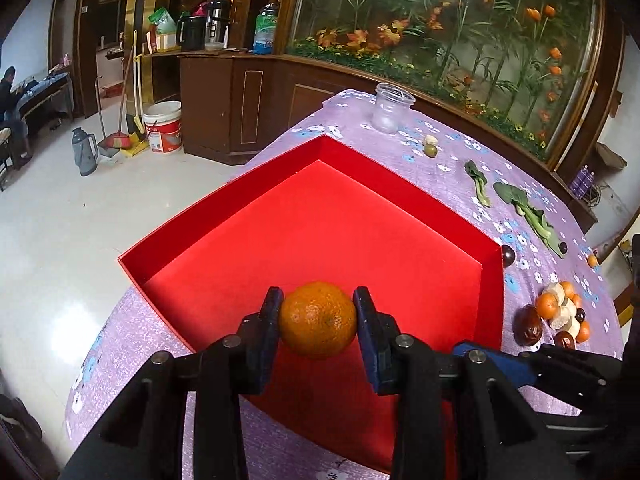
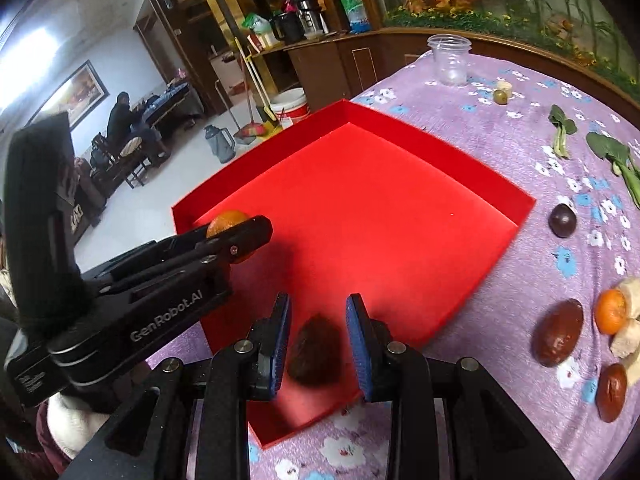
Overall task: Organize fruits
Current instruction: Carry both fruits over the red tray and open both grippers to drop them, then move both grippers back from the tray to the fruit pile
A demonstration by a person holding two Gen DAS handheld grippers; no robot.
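My left gripper [image 1: 317, 300] is shut on an orange mandarin [image 1: 318, 320] and holds it over the near part of the red box [image 1: 224, 216]. In the right wrist view the left gripper [image 2: 236, 236] with the mandarin [image 2: 226, 220] hangs above the box's left side. My right gripper [image 2: 318, 316] is open over the box's near corner [image 2: 400, 200]. A dark brown fruit [image 2: 316, 354], blurred, sits between its fingers without touching them. More fruits lie on the purple cloth to the right: brown dates [image 2: 558, 332], a mandarin [image 2: 610, 311] and a dark round fruit [image 2: 562, 220].
A clear plastic cup [image 2: 450, 58] stands at the table's far edge, with a small green fruit [image 2: 500, 97] near it. Leafy greens [image 2: 616, 156] lie on the cloth at the right. Pale banana pieces [image 1: 564, 312] sit among the fruit pile. The table's left edge drops to the floor.
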